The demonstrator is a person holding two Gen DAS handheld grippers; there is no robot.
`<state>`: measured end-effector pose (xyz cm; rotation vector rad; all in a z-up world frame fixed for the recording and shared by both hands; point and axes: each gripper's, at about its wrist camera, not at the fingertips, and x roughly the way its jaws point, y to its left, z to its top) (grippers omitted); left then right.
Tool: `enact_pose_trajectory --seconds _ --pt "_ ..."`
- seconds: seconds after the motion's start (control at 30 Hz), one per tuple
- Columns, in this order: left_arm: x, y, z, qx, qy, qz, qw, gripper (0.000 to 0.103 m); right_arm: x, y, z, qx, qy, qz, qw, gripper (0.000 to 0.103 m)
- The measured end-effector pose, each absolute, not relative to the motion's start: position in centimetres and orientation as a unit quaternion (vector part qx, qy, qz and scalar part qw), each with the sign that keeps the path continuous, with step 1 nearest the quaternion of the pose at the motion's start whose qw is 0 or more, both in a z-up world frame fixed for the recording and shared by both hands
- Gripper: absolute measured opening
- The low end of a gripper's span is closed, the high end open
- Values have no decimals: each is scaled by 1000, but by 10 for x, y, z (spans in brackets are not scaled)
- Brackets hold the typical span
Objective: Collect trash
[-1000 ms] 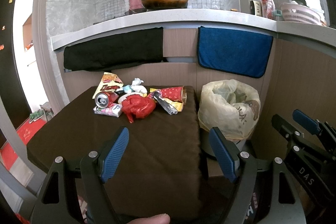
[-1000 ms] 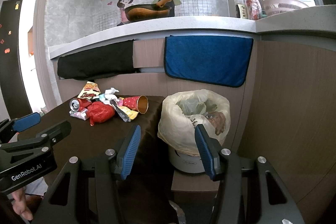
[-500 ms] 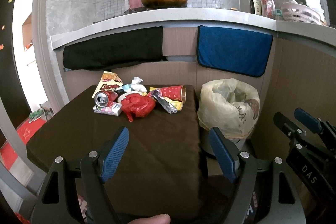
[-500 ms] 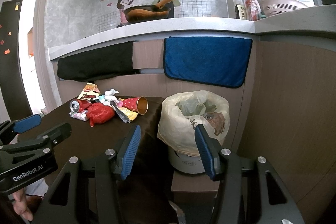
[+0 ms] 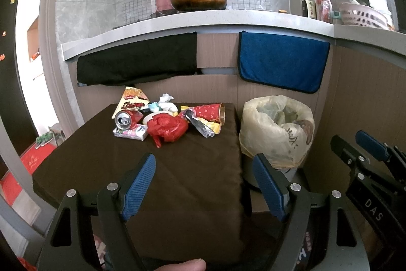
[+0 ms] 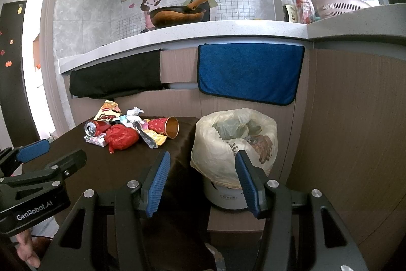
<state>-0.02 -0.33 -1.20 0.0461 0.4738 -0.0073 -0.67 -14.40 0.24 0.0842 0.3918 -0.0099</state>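
Note:
A heap of trash lies at the far side of the dark brown table [image 5: 177,182]: a crumpled red bag [image 5: 167,128], a red drink can [image 5: 124,119], a red paper cup [image 5: 210,113] on its side, a snack wrapper [image 5: 133,102], white tissue [image 5: 166,103] and a flat packet [image 5: 130,131]. To the table's right stands a bin lined with a pale plastic bag [image 5: 276,128]. My left gripper [image 5: 204,164] is open, well short of the heap, with nothing in it. My right gripper [image 6: 203,159] is open in front of the bin [image 6: 234,136], also holding nothing.
Behind the table a counter front carries a black cloth [image 5: 137,65] and a blue towel [image 5: 281,61]. A wooden panel wall [image 6: 355,131] closes in on the right of the bin. A wok, bottles and a pink basket sit on the counter above.
Both views have shifted very slightly; the trash heap and bin sit a touch higher in frame. Both grippers stay open and nothing on the table has moved.

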Motion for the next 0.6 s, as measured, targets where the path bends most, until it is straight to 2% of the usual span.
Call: enact_pose_trajectory --seconds 0.6 --pt "-4 0 -9 22 232 -3 973 79 -6 -145 4 42 194 -4 980 51"
